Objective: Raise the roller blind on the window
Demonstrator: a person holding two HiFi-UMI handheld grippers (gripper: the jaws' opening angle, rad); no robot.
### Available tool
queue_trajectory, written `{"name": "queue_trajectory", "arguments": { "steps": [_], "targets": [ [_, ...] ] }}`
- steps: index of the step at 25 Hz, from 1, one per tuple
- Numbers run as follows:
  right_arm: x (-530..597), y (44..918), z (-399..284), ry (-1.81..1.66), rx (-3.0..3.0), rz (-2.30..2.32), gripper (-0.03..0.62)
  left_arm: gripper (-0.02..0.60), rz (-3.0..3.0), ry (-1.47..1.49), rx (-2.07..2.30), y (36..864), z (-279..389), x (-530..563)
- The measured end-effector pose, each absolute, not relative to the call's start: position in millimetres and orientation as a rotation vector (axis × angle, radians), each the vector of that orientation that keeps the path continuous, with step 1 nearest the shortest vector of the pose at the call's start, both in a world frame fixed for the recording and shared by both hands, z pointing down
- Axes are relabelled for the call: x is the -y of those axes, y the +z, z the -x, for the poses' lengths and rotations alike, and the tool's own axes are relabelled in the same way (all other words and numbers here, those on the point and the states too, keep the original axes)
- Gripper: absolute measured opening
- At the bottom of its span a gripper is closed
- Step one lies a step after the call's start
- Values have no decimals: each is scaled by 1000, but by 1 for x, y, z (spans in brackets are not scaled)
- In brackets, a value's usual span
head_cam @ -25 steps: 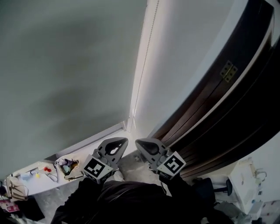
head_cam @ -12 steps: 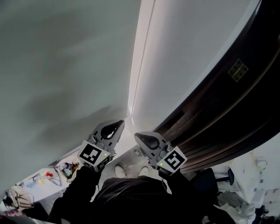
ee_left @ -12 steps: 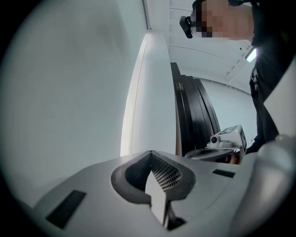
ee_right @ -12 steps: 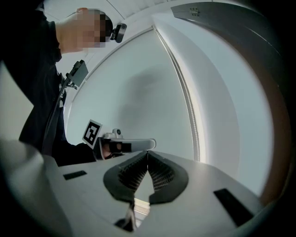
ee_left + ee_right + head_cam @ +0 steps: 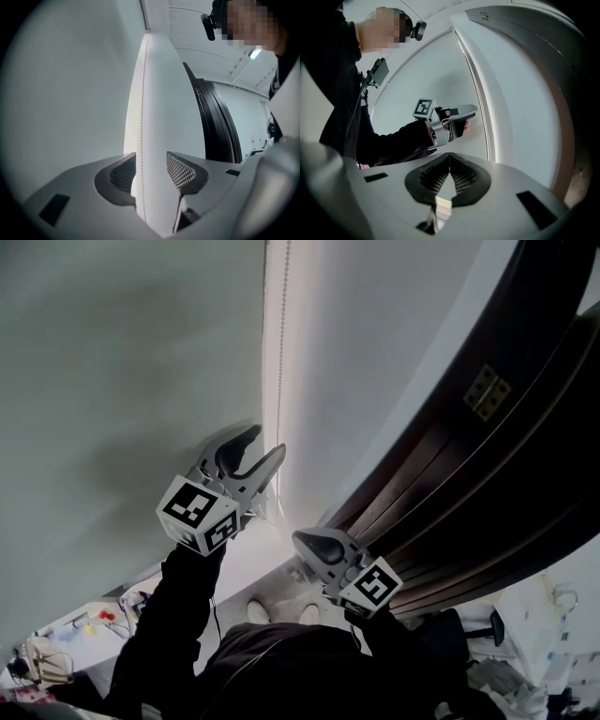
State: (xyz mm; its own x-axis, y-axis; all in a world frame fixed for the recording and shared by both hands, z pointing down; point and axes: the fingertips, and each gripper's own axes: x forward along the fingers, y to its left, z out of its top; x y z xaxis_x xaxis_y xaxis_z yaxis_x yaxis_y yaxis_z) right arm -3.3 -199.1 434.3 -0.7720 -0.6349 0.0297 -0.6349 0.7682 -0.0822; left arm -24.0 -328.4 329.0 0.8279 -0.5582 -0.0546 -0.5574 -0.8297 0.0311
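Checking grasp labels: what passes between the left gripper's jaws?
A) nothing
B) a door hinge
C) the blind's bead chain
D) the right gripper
C: in the left gripper view the bead chain runs straight up between the jaws of the left gripper, which are opening, pads apart.

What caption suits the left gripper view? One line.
Left hand-held gripper, jaws opening, straddles the bead chain beside the grey roller blind.

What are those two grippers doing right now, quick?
Left gripper: jaws opening, bead chain between them, not pinched.
Right gripper: shut, holding nothing.
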Motion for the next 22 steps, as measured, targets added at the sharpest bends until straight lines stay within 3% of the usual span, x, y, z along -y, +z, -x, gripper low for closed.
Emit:
{"name": "queue_trajectory", "arguments": {
  "steps": [13,15,17,22],
  "targets": [
    [205,431,-29,132,2963,-1069,6,194,-2970,-77,977,323,3,367],
    [205,433,-31,130,2957,-1071,6,81,-2964,-90,1019,320,8,367],
    [205,431,-31,119,2966,-1071,6,11,-2968,-87,1045,319,12,367],
    [205,431,-30,134,2977,-1075,6,7,-3024,-37,990,320,11,358]
  ]
}}
